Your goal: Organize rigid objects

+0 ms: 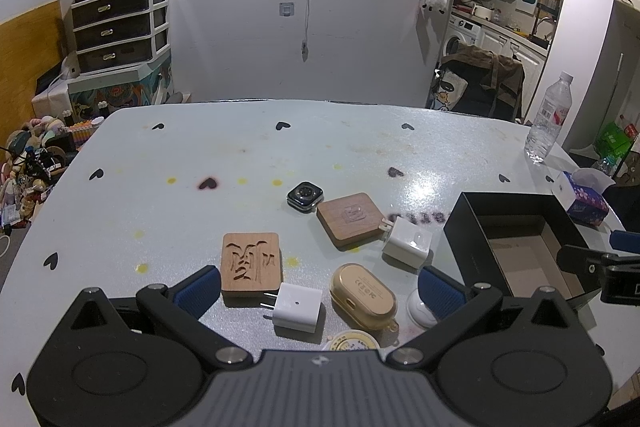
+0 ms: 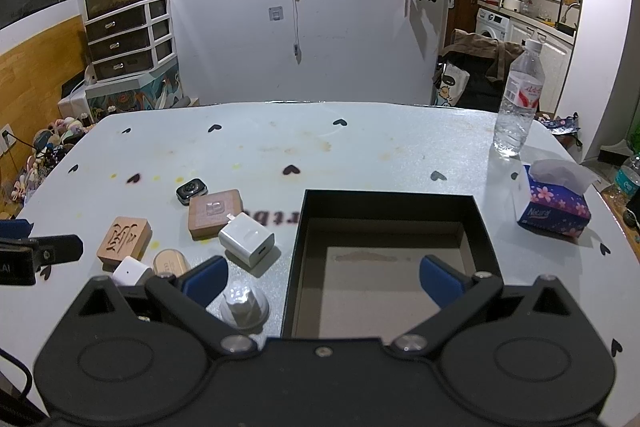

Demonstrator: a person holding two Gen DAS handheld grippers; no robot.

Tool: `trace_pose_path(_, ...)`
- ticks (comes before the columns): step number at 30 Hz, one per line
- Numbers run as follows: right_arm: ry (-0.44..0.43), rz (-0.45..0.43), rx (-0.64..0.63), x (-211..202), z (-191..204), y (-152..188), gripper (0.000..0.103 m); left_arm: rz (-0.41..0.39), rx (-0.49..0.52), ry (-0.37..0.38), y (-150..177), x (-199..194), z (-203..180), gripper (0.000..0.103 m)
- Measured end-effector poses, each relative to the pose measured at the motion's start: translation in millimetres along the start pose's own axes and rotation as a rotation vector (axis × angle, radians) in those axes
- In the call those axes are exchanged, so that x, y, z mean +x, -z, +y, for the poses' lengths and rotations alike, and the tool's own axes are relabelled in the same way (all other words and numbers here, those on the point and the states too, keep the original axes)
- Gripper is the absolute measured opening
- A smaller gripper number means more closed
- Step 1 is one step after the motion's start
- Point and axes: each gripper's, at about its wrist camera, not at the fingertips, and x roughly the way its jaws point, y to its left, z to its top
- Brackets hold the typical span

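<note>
Small objects lie on the table (image 1: 240,155): a carved wooden block (image 1: 251,268), a white charger (image 1: 298,308), a gold earbud case (image 1: 363,292), a second white charger (image 1: 408,243), a plain wooden block (image 1: 350,219), a smartwatch (image 1: 305,196), a white round object (image 1: 418,309) and a round tin (image 1: 352,343). My left gripper (image 1: 318,289) is open and empty, low over the near charger and gold case. An empty black box (image 2: 384,251) sits to the right. My right gripper (image 2: 322,281) is open and empty above the box's left wall.
A water bottle (image 2: 518,99) stands at the table's far right. A tissue box (image 2: 556,201) sits right of the black box. A chair with bags (image 1: 480,83) stands behind the table. Drawers (image 1: 120,23) and clutter are at the left.
</note>
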Motion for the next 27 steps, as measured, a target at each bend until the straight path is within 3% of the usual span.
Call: trace_pose_path(27, 0.014, -0.029, 0.014, 4, -10, -9, 0.103, -0.033, 0.022, -0.011, -8, 0, -3, 0.103)
